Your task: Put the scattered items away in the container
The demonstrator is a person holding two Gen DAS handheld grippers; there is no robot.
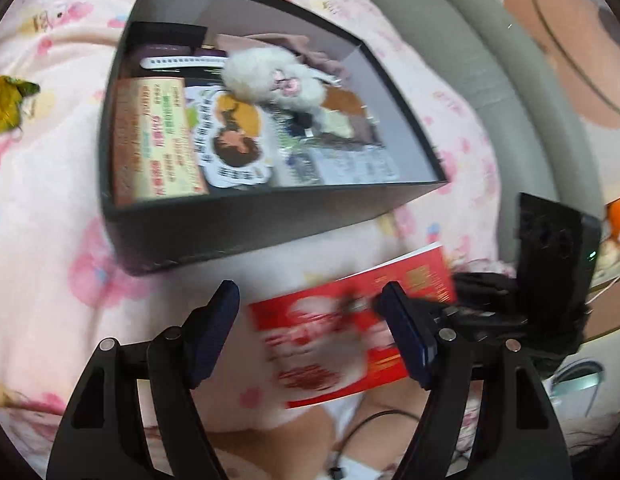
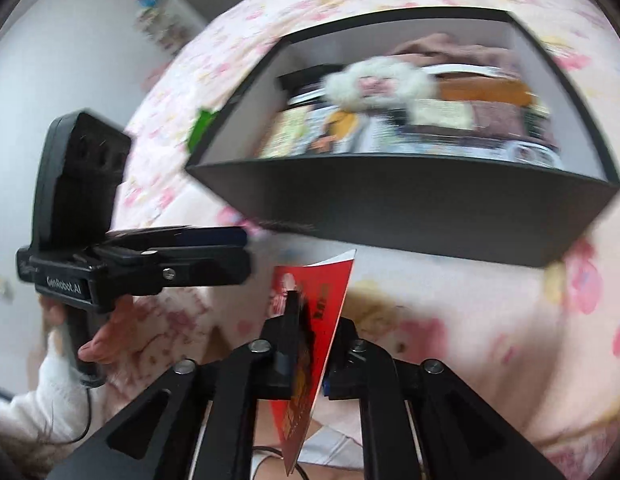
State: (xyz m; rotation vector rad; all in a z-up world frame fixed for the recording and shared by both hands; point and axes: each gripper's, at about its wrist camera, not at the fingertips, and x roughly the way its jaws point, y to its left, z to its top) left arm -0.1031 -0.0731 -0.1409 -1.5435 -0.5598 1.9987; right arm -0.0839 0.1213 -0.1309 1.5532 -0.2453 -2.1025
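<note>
The flat red printed card (image 2: 310,344), glossy with white and gold markings too blurred to read, is pinched on edge between the closed fingers of the right gripper (image 2: 310,320), held in the air just short of the near wall of the dark grey cardboard box (image 2: 410,208). In the right wrist view its long axis runs away from the gripper toward the box, its upper corner tipped up and a little right, the faces turned sideways. From the left wrist view the same card (image 1: 342,344) shows its broad face, lying beyond the wide-open fingers of the left gripper (image 1: 310,312), which holds nothing. The box sits on a pink floral bedsheet (image 1: 42,208) and is already crowded: a fluffy white plush toy (image 1: 270,76), a tan printed packet (image 1: 158,140), a cartoon sticker card (image 1: 234,136), a white comb (image 1: 182,62) and other small things I can't make out. A yellow-green crumpled wrapper (image 1: 8,100) lies on the sheet well left of the box. The box's near wall stands between card and interior.
</note>
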